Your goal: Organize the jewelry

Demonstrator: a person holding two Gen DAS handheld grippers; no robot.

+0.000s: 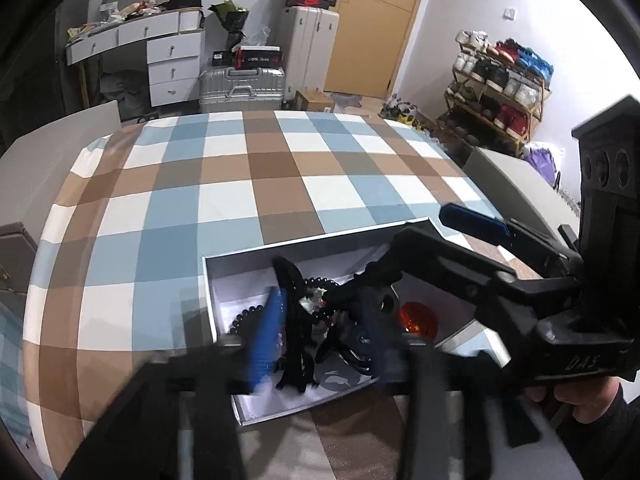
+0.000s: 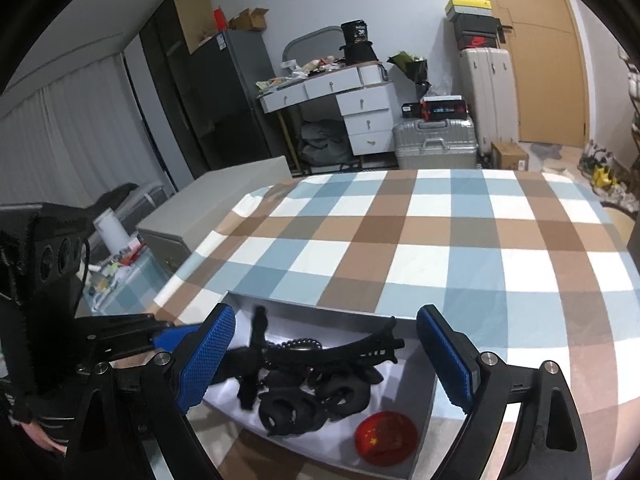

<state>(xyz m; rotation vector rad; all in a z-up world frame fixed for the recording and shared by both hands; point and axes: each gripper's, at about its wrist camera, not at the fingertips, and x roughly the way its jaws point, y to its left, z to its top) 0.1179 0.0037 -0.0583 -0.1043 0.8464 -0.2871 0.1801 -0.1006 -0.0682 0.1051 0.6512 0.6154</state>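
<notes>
You are working both grippers over the open box [image 2: 424, 412] on the checked bed [image 2: 400, 240].

Your right gripper [image 2: 326, 360] is hovering with fingers wide apart and holding nothing, framing the black tangle of beads [image 2: 300, 346] and clips [image 2: 352, 350] so you can pick one out. Your left gripper [image 1: 320, 328] is dipping into the pile; blur hides whether its fingers are gripping anything.

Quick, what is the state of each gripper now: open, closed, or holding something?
Left gripper: blurred over the white box; cannot be told.
Right gripper: open, holding nothing, above the black hair accessories.
</notes>
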